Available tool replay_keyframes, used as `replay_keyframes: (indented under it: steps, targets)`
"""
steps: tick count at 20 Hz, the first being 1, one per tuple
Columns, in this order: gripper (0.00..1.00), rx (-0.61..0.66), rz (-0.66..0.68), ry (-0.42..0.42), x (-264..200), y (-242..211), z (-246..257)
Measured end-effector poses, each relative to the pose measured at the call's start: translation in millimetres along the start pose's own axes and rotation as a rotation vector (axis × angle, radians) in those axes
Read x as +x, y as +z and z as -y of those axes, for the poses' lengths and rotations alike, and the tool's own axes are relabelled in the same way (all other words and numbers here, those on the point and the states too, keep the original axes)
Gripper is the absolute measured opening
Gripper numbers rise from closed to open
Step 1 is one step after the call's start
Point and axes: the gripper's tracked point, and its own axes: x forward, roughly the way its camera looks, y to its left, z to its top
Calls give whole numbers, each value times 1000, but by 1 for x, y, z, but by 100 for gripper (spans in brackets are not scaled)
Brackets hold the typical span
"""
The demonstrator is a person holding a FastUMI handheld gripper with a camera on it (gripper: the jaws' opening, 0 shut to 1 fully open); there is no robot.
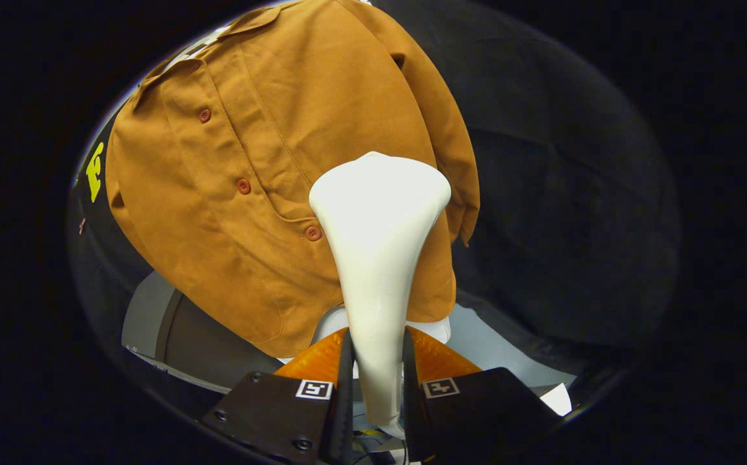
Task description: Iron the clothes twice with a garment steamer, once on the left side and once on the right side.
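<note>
A brown button-up shirt (pixel 244 194) hangs in front of the black cloth wall, its placket with round buttons running down the middle. My gripper (pixel 376 361) is shut on the white garment steamer (pixel 379 226), both fingers pressing on its narrow neck. The steamer's wide flat head points away from me and lies against the shirt's lower part, on the panel to the right of the button row, near the sleeve (pixel 450 148) that hangs there. The steamer's head hides the cloth behind it.
Below the shirt's hem a grey curved stand or surface (pixel 173 323) shows, and a pale floor area (pixel 496 342) lies to the right of the fingers. A white sheet corner (pixel 557 400) lies low on the right. Dark cloth covers the wall around the shirt.
</note>
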Motion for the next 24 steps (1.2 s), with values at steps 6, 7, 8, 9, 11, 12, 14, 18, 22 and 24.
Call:
replay_keyframes:
  steps: [6,7,8,9,11,12,14,18,22,24]
  targets:
    - [36,-61,207,-43,-69,40,-39]
    - [36,-75,241,-45,-81,46,-49]
    - [36,-92,274,-41,-93,52,-62]
    - [36,-113,311,-34,-106,58,-78]
    - [36,-157,377,-9,-130,72,-111]
    - [36,-175,407,14,-143,80,-130]
    - [35,-184,457,72,-164,86,-169]
    - [36,-239,514,183,-193,81,-252]
    - [35,-282,556,268,-223,65,-327]
    - [35,-272,573,298,-237,56,-356]
